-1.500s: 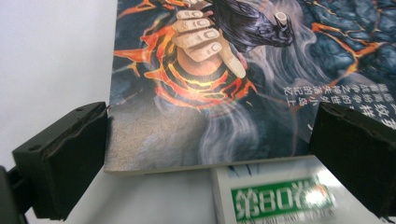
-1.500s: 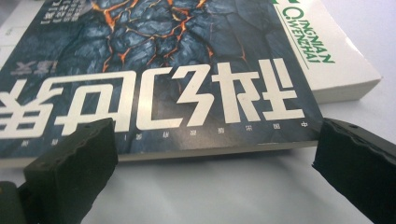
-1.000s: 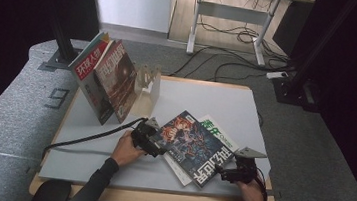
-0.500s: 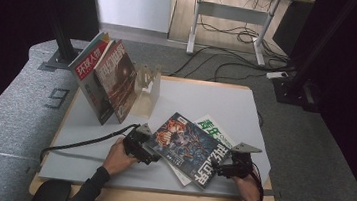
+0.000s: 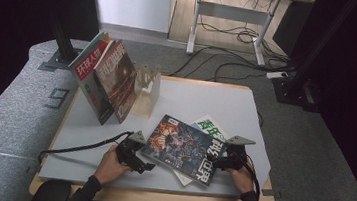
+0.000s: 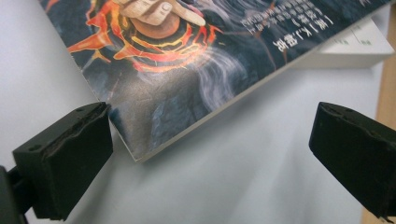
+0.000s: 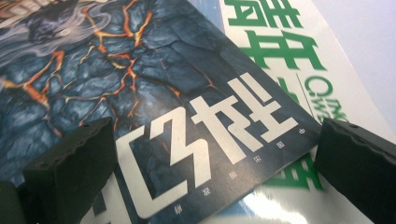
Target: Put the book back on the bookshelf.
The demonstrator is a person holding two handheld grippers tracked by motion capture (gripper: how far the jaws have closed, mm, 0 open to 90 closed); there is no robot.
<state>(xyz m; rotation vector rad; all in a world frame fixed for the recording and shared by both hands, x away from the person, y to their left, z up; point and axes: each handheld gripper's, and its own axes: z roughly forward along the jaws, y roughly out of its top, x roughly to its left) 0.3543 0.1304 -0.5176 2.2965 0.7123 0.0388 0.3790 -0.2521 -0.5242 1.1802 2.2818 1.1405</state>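
Both grippers stand open at the dark lava-cover magazine [image 5: 184,149]: left gripper [image 5: 145,166] at its near-left corner, right gripper [image 5: 217,161] over its title edge, above the green-lettered magazine [image 7: 299,60].

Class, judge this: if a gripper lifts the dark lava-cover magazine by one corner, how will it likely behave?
The dark magazine looks thin and soft-covered, so it would probably droop. Its glossy cover may slip between the left gripper jaws. Lying on the green-lettered magazine, it might drag that one along.
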